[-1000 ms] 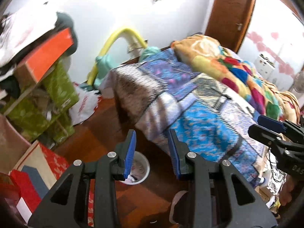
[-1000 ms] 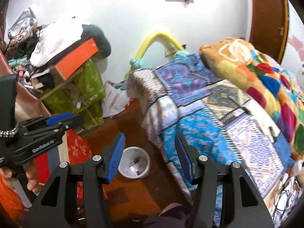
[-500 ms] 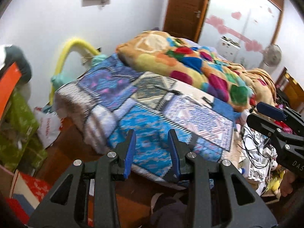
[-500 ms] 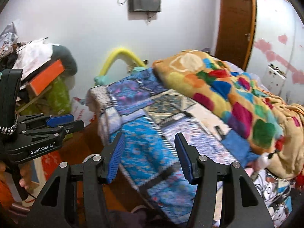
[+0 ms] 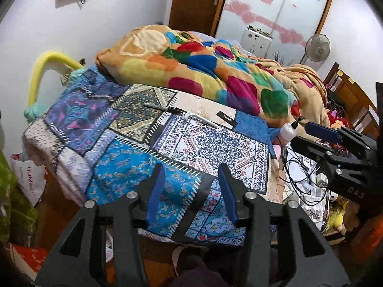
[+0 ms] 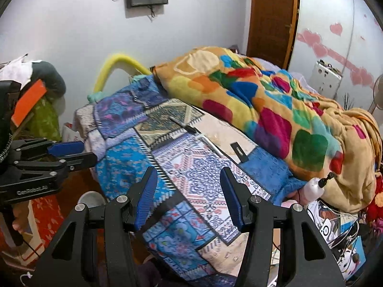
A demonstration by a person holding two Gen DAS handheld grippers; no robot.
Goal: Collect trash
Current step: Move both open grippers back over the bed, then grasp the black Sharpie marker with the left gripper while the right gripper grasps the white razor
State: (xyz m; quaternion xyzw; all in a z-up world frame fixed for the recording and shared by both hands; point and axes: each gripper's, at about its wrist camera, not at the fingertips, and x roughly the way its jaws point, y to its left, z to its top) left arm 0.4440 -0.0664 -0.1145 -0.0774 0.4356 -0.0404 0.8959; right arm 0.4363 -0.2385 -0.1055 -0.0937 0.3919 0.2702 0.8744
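- Two grippers up, both pitched down over the near edge of the bed, side by side.
- left gripper (image 5: 191,191): jaws apart and opening, nothing between the blue pads, only the patchwork bedspread (image 5: 134,174) behind the gap.
- right gripper (image 6: 189,196): jaws apart, nothing between them; gap frames the blue-and-white patch of the bedspread.
- Left-wrist view: right gripper comes in from the right edge, fingers pointing left, level with the pump bottle (image 5: 288,130) at the bed's right side.
- Right-wrist view: left gripper comes in from the left edge, fingers pointing right; person's fingers (image 6: 18,222) wrapped on its handle low left.
- Trash candidates on the bed, far of both grippers, none touched: black pen (image 5: 165,108) lying flat on the mid bedspread; white bent straw-like piece (image 5: 202,119) just right of the pen, end near the pen tip; small black flat strip (image 5: 226,117) further right on the cream patch. Can't tell what the strip is.
- Multicoloured blanket (image 5: 215,71) bunched on the far half of the bed.
- White round bin rim (image 6: 92,198) on the floor, low left, partly hidden behind the right gripper's left finger.
- Cable tangle (image 5: 301,177) on the right beside the bed.
- Yellow foam arch (image 5: 45,64) far left against the wall.
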